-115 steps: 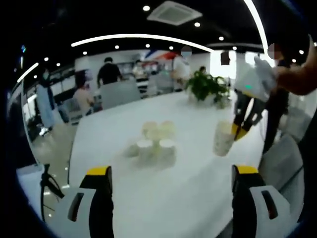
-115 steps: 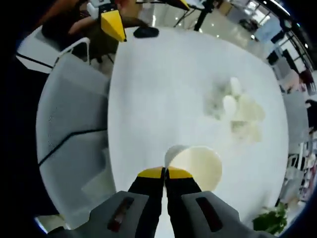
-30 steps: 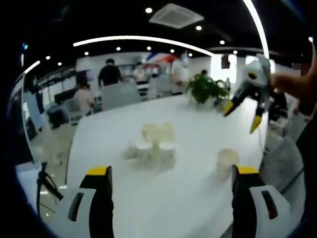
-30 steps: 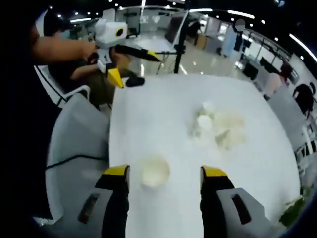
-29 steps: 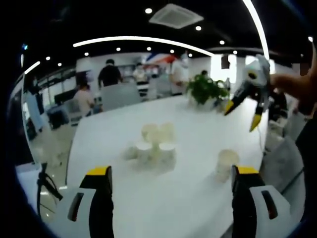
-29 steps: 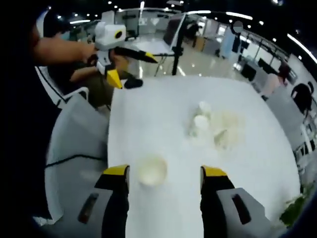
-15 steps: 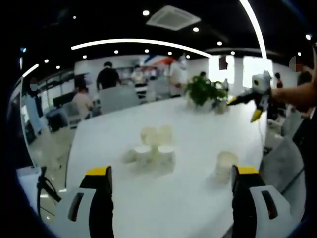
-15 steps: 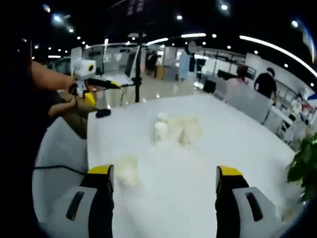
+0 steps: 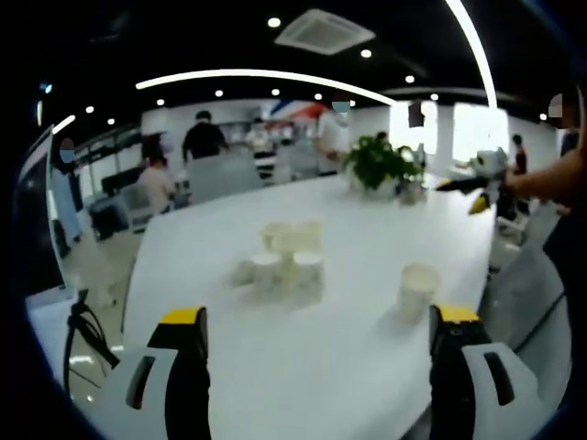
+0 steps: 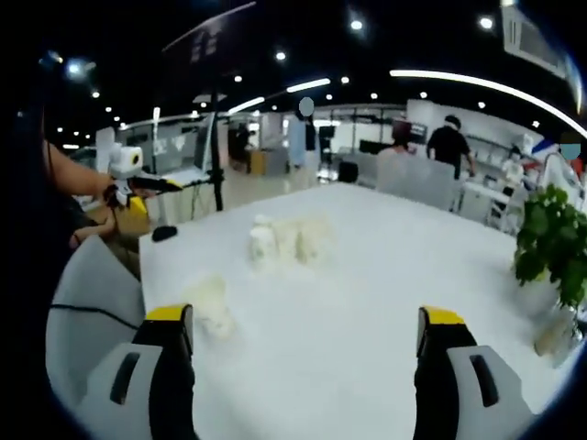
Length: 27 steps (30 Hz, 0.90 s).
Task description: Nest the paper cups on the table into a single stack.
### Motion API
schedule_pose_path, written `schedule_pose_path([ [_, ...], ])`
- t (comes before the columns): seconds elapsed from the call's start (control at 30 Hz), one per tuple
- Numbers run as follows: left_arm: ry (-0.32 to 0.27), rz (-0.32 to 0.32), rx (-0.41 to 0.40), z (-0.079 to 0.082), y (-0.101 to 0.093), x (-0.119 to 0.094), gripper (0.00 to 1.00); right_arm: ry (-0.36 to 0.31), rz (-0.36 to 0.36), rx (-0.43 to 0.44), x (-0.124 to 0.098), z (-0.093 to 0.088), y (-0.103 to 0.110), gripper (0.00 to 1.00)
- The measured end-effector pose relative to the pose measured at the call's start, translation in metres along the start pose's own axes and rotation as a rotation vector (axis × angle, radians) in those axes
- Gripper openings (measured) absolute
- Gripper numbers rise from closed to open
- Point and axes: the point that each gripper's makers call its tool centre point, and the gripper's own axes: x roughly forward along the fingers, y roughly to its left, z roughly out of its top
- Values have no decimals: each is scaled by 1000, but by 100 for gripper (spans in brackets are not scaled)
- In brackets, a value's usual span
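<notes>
Left gripper view: your left tongs [image 9: 316, 330] rise from the bottom with their yellow-tipped jaws spread wide apart, nothing between them. They hang over the near edge of the white tabletop [image 9: 367, 247]. A cluster of paper cups [image 9: 282, 255] stands around the middle of the tabletop, cups touching or just beside one another; the blur makes the exact count hard to read. A single cup [image 9: 415, 291] stands upright on its own toward the right edge, well apart from the cluster and just above your right-hand jaw tip. At the far end sits a potted plant [image 9: 381, 165]. Your right tongs [image 9: 470, 194] show at the right, held in your hand off the tabletop's right edge, jaws parted. People [image 9: 204, 139] stand and sit beyond the far edge, and a grey chair [image 9: 220, 172] is pushed up there.

Right gripper view: your right tongs [image 10: 304, 341] also stand wide apart and empty above the tabletop [image 10: 385, 275]. The cup cluster [image 10: 286, 240] sits near the middle, toward the left. The lone cup [image 10: 211, 304] stands near the left edge, just beside your left-hand jaw tip. Your left tongs [image 10: 151, 194] show at the far left off the tabletop corner, jaws parted. The plant [image 10: 550, 240] leans in at the right edge.
</notes>
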Motion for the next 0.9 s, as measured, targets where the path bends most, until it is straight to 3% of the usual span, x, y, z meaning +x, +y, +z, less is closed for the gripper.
schedule_pose_path([
  [0.13, 5, 8, 1, -1, 0, -3, 98, -10, -32, 7, -3, -5, -8, 100],
  [0.6, -23, 10, 3, 8, 3, 2, 98, -58, -51, 37, -3, 2, -17, 100],
  [0.9, -50, 10, 19, 13, 9, 6, 98, -56, -43, 28, 2, 1, -19, 100],
])
